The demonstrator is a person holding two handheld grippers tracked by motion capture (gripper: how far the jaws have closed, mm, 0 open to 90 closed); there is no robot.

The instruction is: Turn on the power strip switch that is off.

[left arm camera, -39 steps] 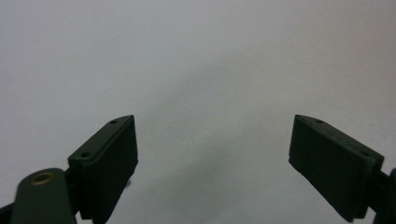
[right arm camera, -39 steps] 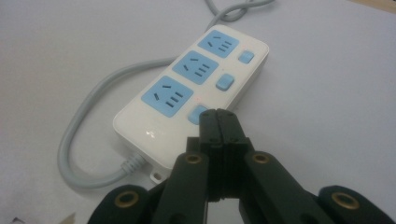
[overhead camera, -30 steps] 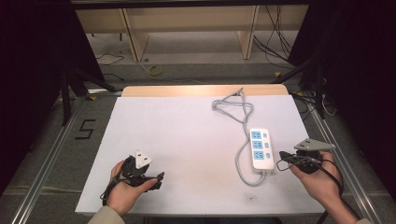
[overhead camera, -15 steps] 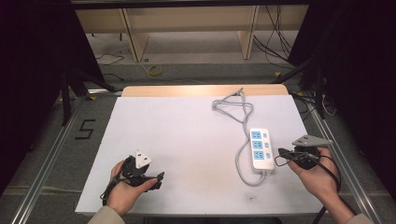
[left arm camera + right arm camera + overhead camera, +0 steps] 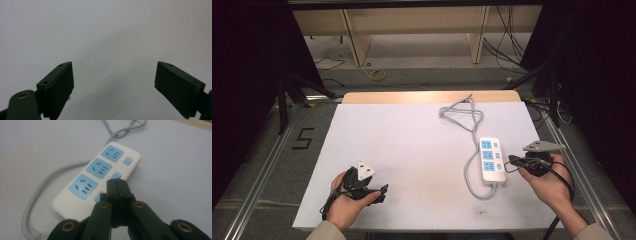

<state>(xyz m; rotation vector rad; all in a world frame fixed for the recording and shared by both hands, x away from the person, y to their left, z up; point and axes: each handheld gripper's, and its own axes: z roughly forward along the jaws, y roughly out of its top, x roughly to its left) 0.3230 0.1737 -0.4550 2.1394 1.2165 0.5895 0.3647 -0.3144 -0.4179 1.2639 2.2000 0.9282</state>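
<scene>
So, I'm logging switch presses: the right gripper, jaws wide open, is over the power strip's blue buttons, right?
Not quite: the right gripper has its jaws shut, not open, as the right gripper view shows. It does sit over the power strip by its blue buttons.

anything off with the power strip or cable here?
Nothing stands out. The white plastic power strip with blue sockets lies flat and looks intact; its grey cable loops loosely on the white table. No visible damage.

The table (image 5: 412, 145) carries a white surface with a wooden far edge; a white power strip (image 5: 492, 159) lies flat on it; its grey cable (image 5: 472, 150) loops toward that edge.
</scene>
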